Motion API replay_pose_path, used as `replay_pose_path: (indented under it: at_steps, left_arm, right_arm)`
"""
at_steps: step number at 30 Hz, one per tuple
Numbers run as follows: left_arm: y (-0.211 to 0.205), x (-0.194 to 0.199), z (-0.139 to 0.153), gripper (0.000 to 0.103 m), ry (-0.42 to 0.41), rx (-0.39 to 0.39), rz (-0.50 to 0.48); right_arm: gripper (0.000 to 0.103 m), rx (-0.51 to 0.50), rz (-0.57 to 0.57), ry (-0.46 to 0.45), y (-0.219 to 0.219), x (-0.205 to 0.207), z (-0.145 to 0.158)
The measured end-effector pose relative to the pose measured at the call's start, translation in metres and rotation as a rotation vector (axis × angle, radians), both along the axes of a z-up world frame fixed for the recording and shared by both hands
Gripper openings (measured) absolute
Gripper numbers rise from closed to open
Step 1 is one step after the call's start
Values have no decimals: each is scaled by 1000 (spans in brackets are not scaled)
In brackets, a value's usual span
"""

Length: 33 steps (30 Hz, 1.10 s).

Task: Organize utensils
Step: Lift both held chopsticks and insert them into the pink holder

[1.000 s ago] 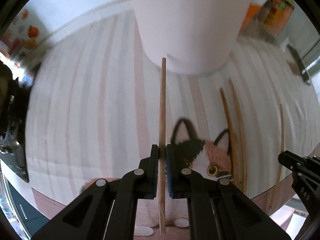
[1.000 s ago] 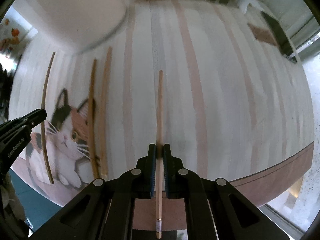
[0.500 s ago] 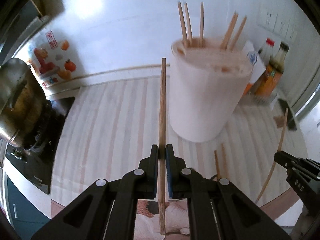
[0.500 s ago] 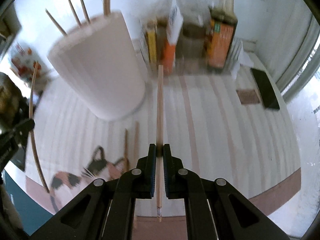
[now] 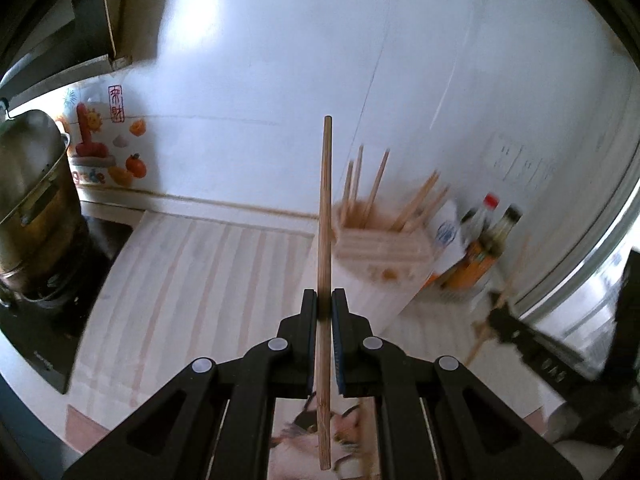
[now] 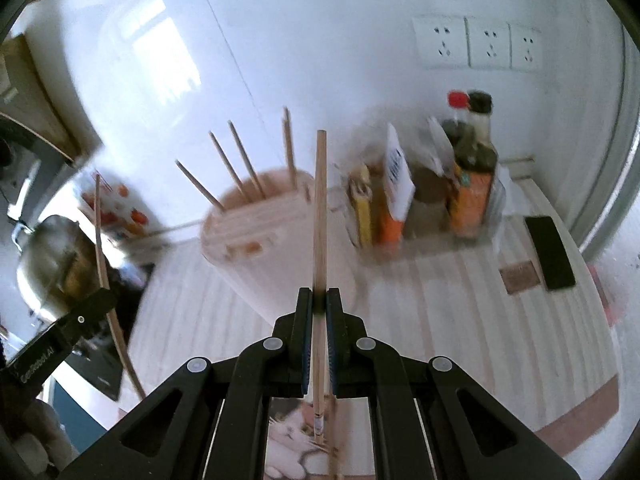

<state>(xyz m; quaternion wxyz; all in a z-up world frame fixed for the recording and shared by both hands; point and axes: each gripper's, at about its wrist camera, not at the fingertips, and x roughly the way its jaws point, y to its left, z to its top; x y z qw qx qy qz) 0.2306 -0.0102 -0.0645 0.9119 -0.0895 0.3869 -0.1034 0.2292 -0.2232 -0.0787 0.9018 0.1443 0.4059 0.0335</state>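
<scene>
My left gripper (image 5: 324,300) is shut on a wooden chopstick (image 5: 325,208) that sticks up past the jaws. My right gripper (image 6: 319,298) is shut on a second chopstick (image 6: 320,200), also pointing up and away. Both are held in the air above the striped mat (image 5: 192,280). A white cylindrical holder (image 6: 256,232) with several chopsticks standing in it sits beyond both grippers; in the left wrist view the holder (image 5: 380,256) is just right of my chopstick. The right gripper (image 5: 504,320) shows blurred at the right of the left wrist view.
Sauce bottles and boxes (image 6: 460,184) stand against the wall right of the holder. A black phone (image 6: 550,252) lies on the mat at the right. A metal pot (image 5: 28,184) sits on a stove at the left. A cat picture (image 6: 296,436) with loose chopsticks lies below.
Both grippers have risen well above the mat with their chopsticks and tilted up, so the holder's open top, wall and bottles have come into view.
</scene>
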Motion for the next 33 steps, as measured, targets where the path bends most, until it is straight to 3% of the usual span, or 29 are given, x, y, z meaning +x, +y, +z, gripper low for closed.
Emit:
replay_pose_path:
  at_steps: [9,15,25,33]
  left_arm:
    - [-10,41,62,5,-151,-64,12]
    - [-16,100,74,5,-211,-151,47]
    - [-42,182,30,5,-223,-119,56]
    - [-59,185,-7,5,-197,-56,31]
  right_arm:
    - [7,91,-37,-151,-2,31,51]
    - [7,122,-77,-284,-5,82,84]
    - [7,140,-130,-365,-5,145,62]
    - [7,104,-110,-385,-7,155,42]
